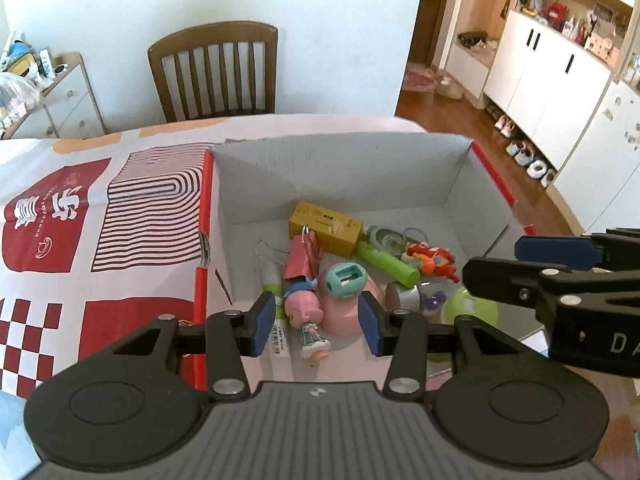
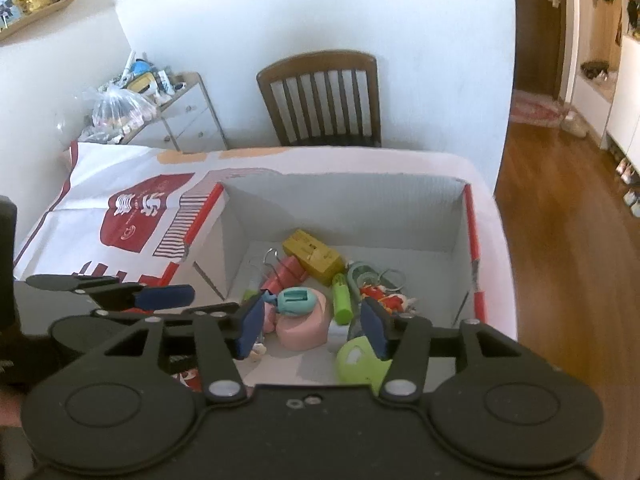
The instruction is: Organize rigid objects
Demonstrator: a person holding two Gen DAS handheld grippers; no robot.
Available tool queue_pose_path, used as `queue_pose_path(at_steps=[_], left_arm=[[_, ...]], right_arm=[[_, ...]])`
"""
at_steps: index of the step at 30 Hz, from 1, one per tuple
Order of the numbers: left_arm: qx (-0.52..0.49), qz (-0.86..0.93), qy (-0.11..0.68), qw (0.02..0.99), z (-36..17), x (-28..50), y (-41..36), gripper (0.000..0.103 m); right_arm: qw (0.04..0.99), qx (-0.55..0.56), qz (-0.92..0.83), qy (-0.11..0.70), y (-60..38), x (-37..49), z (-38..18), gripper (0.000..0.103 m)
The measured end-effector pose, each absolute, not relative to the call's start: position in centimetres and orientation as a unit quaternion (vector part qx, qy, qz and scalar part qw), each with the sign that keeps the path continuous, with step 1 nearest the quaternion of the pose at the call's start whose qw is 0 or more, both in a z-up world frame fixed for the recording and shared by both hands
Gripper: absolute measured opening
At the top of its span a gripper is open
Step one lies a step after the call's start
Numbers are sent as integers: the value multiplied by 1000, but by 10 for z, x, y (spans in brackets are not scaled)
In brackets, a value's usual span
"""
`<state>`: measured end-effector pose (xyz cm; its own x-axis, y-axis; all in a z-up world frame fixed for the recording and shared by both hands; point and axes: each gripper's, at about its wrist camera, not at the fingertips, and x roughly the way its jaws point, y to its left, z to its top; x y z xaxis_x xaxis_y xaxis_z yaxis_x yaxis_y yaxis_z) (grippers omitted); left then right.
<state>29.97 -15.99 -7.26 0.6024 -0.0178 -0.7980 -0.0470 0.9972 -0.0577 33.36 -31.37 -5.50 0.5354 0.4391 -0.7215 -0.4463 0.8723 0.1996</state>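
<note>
Left wrist view: the left gripper [image 1: 316,326] hangs at lower centre above the white cardboard box [image 1: 340,168], jaws parted and empty, a pink doll [image 1: 306,312] and yellow carton [image 1: 326,226] lying in the box below. Right wrist view: the right gripper [image 2: 314,326], jaws apart and gripping nothing, hovers over the same box's toys, a teal sharpener [image 2: 297,300] at centre.

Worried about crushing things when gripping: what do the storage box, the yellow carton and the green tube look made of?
Storage box: likely corrugated cardboard, matte white inside; faint ribbing, raw edges. Yellow carton: probably thin printed paperboard, matte, sharp folded corners. Green tube: looks like smooth hard plastic, slight sheen.
</note>
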Motion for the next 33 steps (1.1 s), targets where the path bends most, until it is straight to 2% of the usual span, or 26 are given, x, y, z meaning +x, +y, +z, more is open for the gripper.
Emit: queue_pose_path(at_steps=[4,6,11,12,15,22,24,30,33], left_arm=[[-44,6,430,902,-61,289,-157,44],[-44,6,423,905,-56,284,-156,44],[-51,-3,402,914,-43,269,-154,44],[-52,-4,399,915,-41,265,-154,46],[-55,-4,386,921,-35,255,-153,68],[-61,-12,367,928,-27,234,-157,69],[-57,-18,359,931,-24,226,-159,76],[-60,-34,333,940,-16,209,-160,84],[-60,-42,318,945,-14,203,-159,92]], right_arm=[[886,-3,247,391,-319,323,-46,54],[891,-5,248,381,-322,316,-42,60],[898,-4,252,361,-328,300,-34,63],[899,-6,253,357,-329,297,-33,64],[905,-8,255,340,-333,286,-31,71],[915,-5,254,312,-340,269,-24,82],[919,-7,255,301,-343,263,-22,87],[924,-1,261,279,-350,249,-20,102],[927,2,260,270,-352,244,-19,103]])
